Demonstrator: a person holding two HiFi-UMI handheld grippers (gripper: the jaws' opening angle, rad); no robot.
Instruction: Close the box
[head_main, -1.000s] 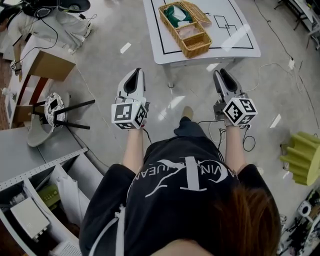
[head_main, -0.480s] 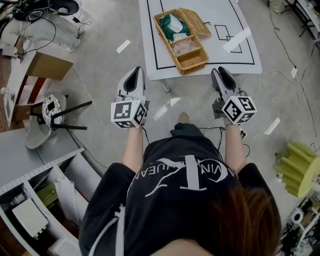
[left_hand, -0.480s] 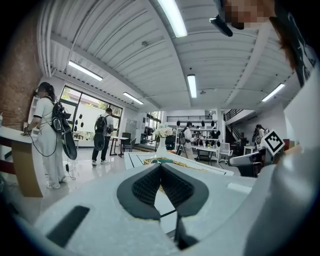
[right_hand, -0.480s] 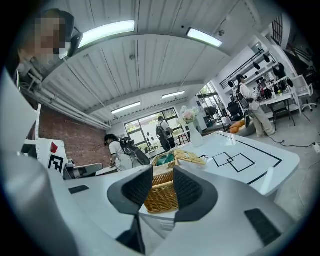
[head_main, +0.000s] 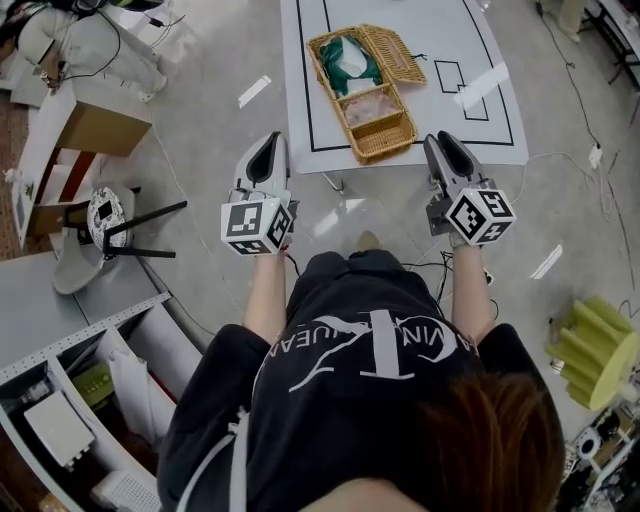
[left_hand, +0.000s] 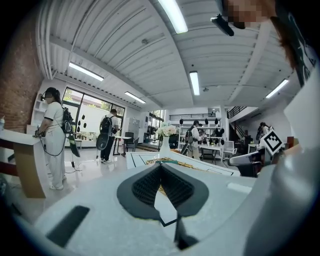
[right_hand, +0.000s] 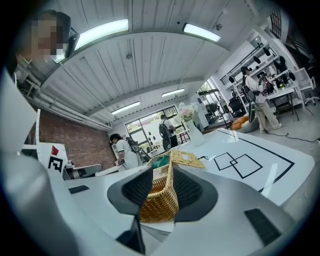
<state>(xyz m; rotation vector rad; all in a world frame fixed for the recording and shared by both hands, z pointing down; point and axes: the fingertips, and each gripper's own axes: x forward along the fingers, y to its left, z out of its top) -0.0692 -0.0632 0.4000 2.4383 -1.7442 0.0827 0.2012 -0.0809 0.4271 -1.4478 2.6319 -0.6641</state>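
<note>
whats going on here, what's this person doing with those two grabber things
A person stands at a low white table with tongs in each hand. The left tongs and right tongs are both open and empty, touching nothing. On the table sits a wicker box with its lid flipped open; closing it has not started.

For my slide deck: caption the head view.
Person before white table, left gripper and right gripper open and empty; wicker box lies open.

Box (head_main: 365, 90), upper centre: woven wicker, rough, matt. Cloth (head_main: 350, 58) inside: green fabric, softly creased. Table (head_main: 490, 130): smooth white top, glossy. Left gripper (head_main: 268, 148) and right gripper (head_main: 441, 145): matt white plastic shells, ribbed black pads (right_hand: 187, 190).
</note>
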